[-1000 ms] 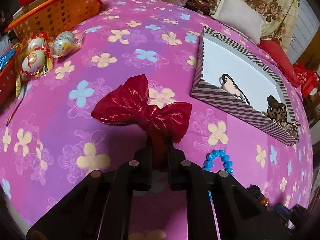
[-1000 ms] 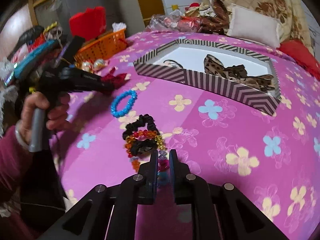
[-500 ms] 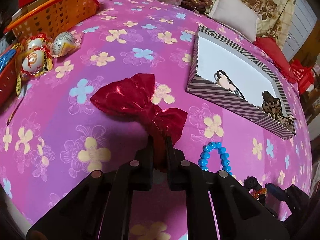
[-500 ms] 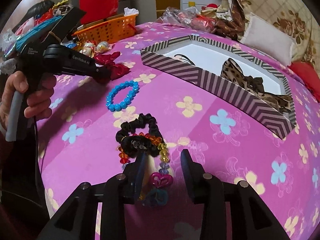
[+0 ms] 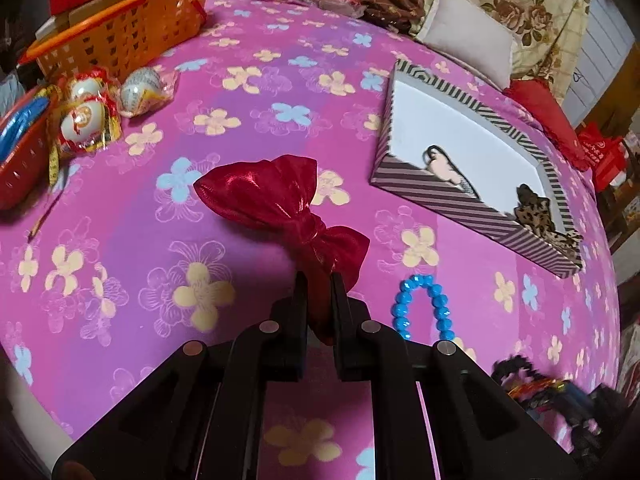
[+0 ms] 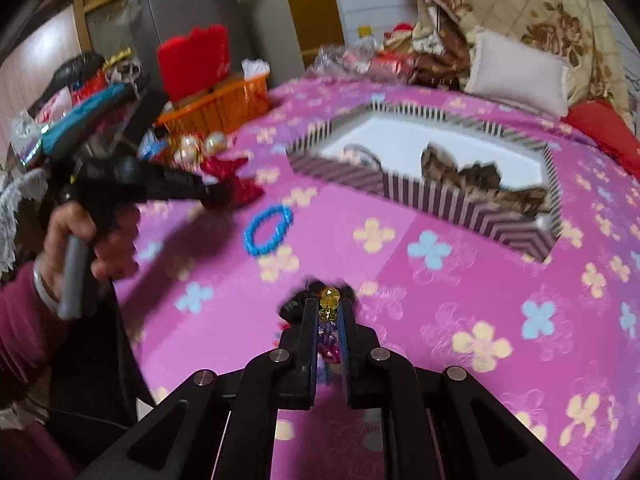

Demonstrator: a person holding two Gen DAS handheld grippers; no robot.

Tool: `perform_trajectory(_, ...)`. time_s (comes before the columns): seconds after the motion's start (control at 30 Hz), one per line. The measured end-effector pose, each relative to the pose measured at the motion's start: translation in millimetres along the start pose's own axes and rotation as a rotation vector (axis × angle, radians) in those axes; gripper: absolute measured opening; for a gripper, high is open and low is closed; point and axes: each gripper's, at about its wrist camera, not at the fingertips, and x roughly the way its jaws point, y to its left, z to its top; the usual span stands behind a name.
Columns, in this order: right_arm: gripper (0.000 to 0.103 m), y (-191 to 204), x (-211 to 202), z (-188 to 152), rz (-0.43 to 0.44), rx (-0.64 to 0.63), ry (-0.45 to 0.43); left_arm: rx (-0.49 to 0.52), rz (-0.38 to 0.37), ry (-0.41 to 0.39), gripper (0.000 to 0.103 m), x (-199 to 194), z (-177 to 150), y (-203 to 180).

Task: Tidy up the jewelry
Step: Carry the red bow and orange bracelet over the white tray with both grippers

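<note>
1. While the left gripper (image 5: 319, 280) sits low at the centre of its own view, its fingers are clamped on a tail of the red bow (image 5: 280, 204), which spreads up toward mid-frame over the pink flowered cloth (image 5: 120, 240).
2. Right of that gripper lies the blue bracelet (image 5: 420, 304), loose on the cloth, near the bow but not touching it.
3. Upper right in the left view: the striped box (image 5: 440, 196), with a hair clip (image 5: 444, 166) against its near wall and a leopard bow (image 5: 534, 212) in its right corner.
4. Upper left, an orange basket (image 5: 120, 36) stands behind three wrapped eggs (image 5: 92, 116); a red basket (image 5: 20, 168) cuts the left edge.
5. Over to the right view: the right gripper (image 6: 329, 310) is at lower centre, fingers pinched on a bead string (image 6: 329, 300), yellow beads at the tips and purple ones further back between them.
6. A black scrunchie (image 6: 294, 306) peeks out just behind those fingertips, blurred; whether it is caught too, I cannot tell.
7. Left of frame, the person's hand (image 6: 92, 236) grips the other tool's handle, the red bow at its tip and the blue bracelet just below and right of that.
8. The box fills the upper right of the right view, with the leopard bow draped along its near wall.
</note>
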Motion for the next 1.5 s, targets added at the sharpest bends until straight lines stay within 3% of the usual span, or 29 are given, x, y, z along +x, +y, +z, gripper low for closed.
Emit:
perform_trajectory(0.53,0.009,18.8,-51.3,25.3,0.031,0.007,-0.112,0.029,-0.030,-0.050,0.009,-38.6,-10.2,-10.7)
perform_trajectory(1.03,0.009,3.5,-55.3,32.4,0.000,0.027,-0.124,0.075,-0.091,-0.087,0.009,-65.3,-4.8,-29.5)
perform_trajectory(1.5,0.009,-23.9,-51.1,50.3,-0.035,0.067,-0.141,0.128,-0.088,-0.105,0.009,-65.5,8.6,-56.1)
